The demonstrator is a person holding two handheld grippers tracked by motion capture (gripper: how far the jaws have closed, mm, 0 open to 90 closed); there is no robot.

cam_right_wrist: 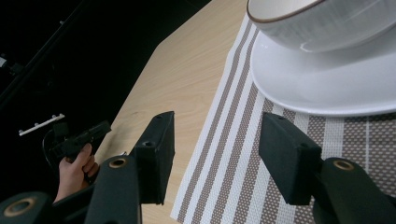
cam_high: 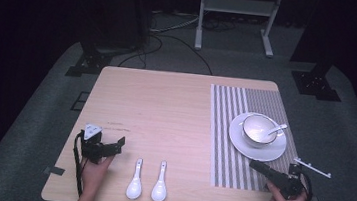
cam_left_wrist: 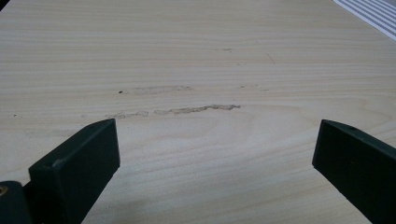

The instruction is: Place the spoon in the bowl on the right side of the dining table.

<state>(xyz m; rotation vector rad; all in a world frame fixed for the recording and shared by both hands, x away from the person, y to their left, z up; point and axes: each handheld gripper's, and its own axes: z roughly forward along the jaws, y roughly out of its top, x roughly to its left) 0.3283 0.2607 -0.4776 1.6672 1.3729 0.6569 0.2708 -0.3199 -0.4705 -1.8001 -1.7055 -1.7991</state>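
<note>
Evidently the left claw is the one placed to act: its jaws stand wide apart with nothing between them, hovering low over bare counter in the left gripper view. Just to the right of its tips, and slightly nearer the person, lie two white spoons. The closer spoon and the second spoon lie side by side, apart from each other, each with its long axis running from the person's edge toward the far edge, bowl end toward the person and handle tip pointing away. A grasp would likely have to come across the handle, so the claw would need to swing right and turn its opening crosswise to that axis.

The right claw is also open, at a middling gap and empty; in the right gripper view its jaws hang over the striped placemat. It is well apart from the two loose spoons, so the left hand is clearly nearer to them.

Just beyond the right claw's tips sits a white plate on the placemat, carrying a bowl with a dark rim. Inside the bowl rests a third spoon, its handle leaning over the rim on the right.
</note>
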